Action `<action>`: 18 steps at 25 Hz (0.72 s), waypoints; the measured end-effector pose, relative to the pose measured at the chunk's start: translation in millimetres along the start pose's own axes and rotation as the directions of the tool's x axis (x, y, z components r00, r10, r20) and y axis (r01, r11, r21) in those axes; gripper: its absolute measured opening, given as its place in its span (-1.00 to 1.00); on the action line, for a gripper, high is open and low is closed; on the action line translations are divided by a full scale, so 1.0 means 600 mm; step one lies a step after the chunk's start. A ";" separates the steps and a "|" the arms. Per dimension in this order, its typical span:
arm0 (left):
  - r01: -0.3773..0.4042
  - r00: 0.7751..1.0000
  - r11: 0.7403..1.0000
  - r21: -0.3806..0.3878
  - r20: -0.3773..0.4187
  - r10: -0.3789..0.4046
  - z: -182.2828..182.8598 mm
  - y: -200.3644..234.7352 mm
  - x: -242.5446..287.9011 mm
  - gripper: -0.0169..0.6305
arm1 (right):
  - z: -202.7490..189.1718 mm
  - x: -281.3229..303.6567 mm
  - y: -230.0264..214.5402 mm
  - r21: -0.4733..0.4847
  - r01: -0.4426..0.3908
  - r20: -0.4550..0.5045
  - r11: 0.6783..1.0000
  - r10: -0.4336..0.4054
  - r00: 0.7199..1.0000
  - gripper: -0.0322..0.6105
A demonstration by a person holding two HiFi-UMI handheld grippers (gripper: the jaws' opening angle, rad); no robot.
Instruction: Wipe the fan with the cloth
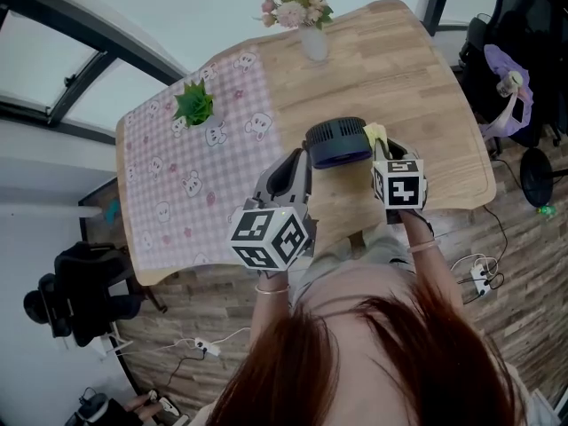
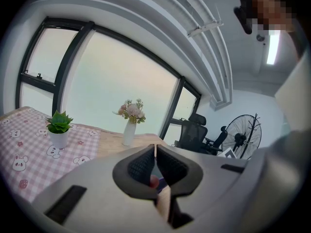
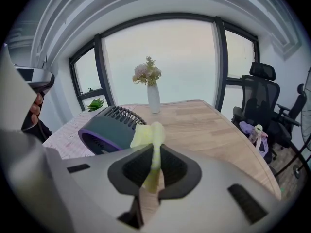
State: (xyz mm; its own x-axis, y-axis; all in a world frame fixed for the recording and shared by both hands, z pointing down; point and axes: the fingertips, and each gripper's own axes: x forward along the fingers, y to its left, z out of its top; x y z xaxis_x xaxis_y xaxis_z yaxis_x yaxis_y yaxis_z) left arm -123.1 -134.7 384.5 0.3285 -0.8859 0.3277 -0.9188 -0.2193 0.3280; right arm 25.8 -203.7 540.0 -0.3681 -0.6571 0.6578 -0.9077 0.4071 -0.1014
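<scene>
The fan (image 1: 338, 141) is a round dark grey unit with a purple ring, lying near the front of the wooden table (image 1: 399, 69). My right gripper (image 1: 382, 145) is just right of it, shut on a pale yellow cloth (image 1: 374, 132). In the right gripper view the cloth (image 3: 148, 136) sticks up between the jaws, its end close to the fan (image 3: 104, 127) and its grille. My left gripper (image 1: 299, 160) is at the fan's left edge. Its jaws (image 2: 155, 152) are closed tip to tip with nothing between them.
A pink checked tablecloth (image 1: 177, 193) covers the table's left half, with a small potted plant (image 1: 193, 105) on it. A white vase of flowers (image 1: 302, 16) stands at the far edge. A black office chair (image 1: 80, 291) is on the floor at left and a standing fan (image 2: 243, 135) is in the room.
</scene>
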 end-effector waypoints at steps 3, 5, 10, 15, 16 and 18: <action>0.008 1.000 1.000 0.001 0.003 -0.008 -0.002 0.006 -0.013 -0.90 | 0.006 -0.013 0.001 0.017 0.008 0.040 1.000 -0.009 0.999 -0.79; 0.012 1.000 1.000 -0.005 0.005 -0.012 -0.005 0.013 -0.022 -0.90 | 0.021 -0.031 0.005 0.033 0.001 0.108 0.999 -0.004 0.994 -0.79; 0.034 0.999 0.999 -0.009 0.012 -0.034 -0.006 0.025 -0.035 -0.90 | 0.050 -0.087 0.018 0.044 -0.010 0.243 0.999 -0.001 0.970 -0.79; 0.057 0.998 0.998 -0.013 0.020 -0.057 -0.010 0.035 -0.039 -0.90 | 0.062 -0.129 0.066 -0.013 -0.049 0.356 0.999 0.050 0.933 -0.79; 0.061 0.998 0.998 -0.018 0.021 -0.060 -0.011 0.037 -0.038 -0.90 | 0.060 -0.134 0.079 -0.031 -0.064 0.366 0.997 0.071 0.928 -0.79; 0.066 0.998 0.997 -0.031 0.025 -0.065 -0.010 0.042 -0.034 -0.90 | 0.054 -0.139 0.106 -0.087 -0.089 0.365 0.992 0.114 0.924 -0.79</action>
State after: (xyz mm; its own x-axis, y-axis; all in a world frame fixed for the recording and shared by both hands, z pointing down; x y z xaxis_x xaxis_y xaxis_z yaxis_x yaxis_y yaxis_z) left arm -151.6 -119.9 391.6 0.3822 -0.8796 0.2832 -0.8879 -0.2647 0.3763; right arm -7.7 -143.6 454.6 -0.5175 -0.7922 0.3233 -0.8507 0.5172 -0.0942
